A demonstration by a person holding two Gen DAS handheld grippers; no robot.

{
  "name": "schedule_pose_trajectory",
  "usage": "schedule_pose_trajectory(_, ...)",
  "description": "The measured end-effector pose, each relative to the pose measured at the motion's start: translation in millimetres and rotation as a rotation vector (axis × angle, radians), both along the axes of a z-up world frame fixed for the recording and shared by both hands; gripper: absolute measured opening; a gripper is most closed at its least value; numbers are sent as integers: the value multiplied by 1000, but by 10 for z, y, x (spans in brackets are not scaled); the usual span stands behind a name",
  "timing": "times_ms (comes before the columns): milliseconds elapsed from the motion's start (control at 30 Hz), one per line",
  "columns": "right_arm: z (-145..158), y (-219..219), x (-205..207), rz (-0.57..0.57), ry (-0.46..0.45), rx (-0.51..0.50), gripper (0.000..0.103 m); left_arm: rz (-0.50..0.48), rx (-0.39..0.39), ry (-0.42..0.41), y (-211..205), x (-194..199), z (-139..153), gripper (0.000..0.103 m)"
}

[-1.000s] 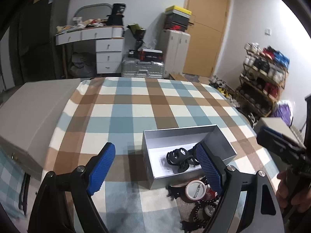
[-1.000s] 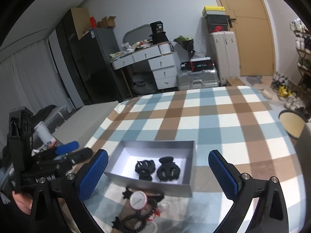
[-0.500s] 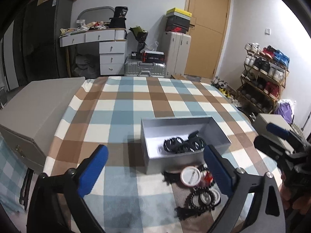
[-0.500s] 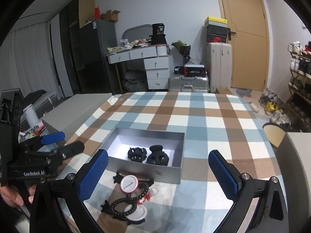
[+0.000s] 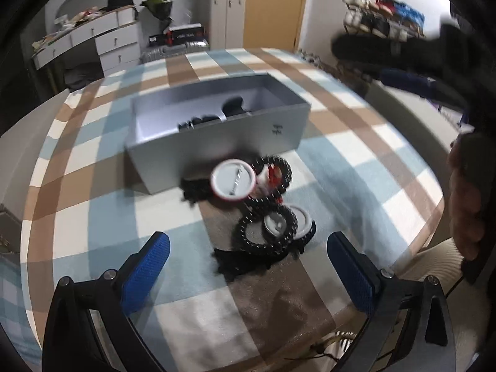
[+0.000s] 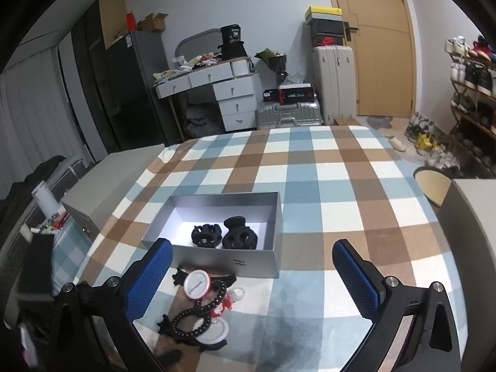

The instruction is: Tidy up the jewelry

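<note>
Jaws of both grippers stand spread wide with nothing between the blue pads. Ahead of the left gripper [image 5: 248, 260] lies the loose jewelry: a black bead bracelet [image 5: 263, 232] looped over a round white disc [image 5: 286, 224], with a red-rimmed white badge [image 5: 233, 180] just beyond (this view is motion-blurred). Past the pile sits the silver box [image 6: 229, 255], holding two black hair claws [image 6: 224, 237] side by side. The right gripper [image 6: 252, 276] hovers above the checked tablecloth [image 6: 325, 183], the box straight ahead.
</note>
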State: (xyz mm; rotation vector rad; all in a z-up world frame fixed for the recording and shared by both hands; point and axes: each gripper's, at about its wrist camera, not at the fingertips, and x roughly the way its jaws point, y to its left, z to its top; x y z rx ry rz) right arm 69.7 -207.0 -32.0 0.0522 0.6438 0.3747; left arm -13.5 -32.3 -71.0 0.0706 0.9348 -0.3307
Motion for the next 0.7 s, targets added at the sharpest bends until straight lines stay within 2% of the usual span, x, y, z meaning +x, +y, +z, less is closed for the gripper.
schedule_pose_trajectory(233, -1, 11, -2, 10, 8, 14, 103, -3, -42, 73, 27, 115, -72, 99)
schedule_pose_trajectory(367, -5, 3, 15, -4, 18, 18, 103, -15, -140, 122, 73, 182, -83, 99)
schedule_pose_trajectory(700, -12, -69, 39, 14, 59, 87, 103, -22, -228, 194, 76, 237, -118, 99)
